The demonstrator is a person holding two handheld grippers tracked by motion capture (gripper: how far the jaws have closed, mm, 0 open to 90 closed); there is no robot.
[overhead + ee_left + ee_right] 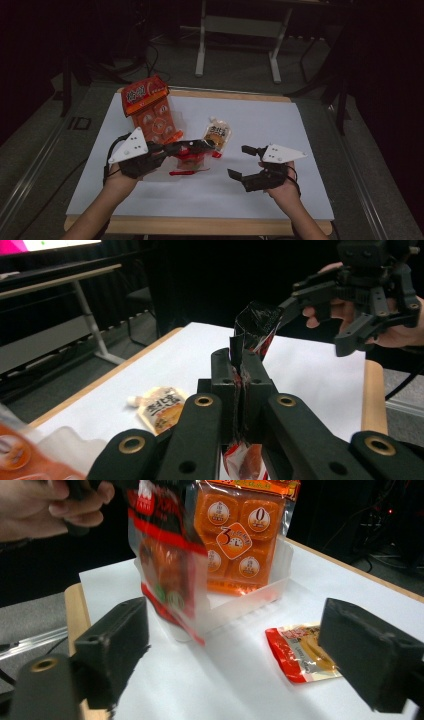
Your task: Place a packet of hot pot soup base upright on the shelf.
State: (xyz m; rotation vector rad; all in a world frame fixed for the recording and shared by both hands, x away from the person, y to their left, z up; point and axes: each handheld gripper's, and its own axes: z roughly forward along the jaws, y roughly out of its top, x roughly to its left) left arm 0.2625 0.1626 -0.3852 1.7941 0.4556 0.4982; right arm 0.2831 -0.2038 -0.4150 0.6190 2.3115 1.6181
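Your left gripper [192, 146] is clamped on the red snack packet [255, 330], jaws pinched tight on its edge; in the left gripper view the packet's dark crumpled top sticks up above the jaws and its red lower end hangs below them. In the high view the packet hangs off the table [280, 200], just in front of the clear tray [260, 597]. Your right gripper [245, 162] is released, jaws spread wide with nothing between them; in the right gripper view the packet dangles ahead of the left jaw, not touching either pad. Your right hand [282, 187] sits near the table's right front, well apart from the packet. Orange multi-pack [150, 107] stands tilted in the clear tray at rear left. Small yellow-orange pouch [217, 135] lies flat on the white table top, between the two grippers and a bit farther back. Your left hand [127, 167] holds its gripper angled toward table centre.
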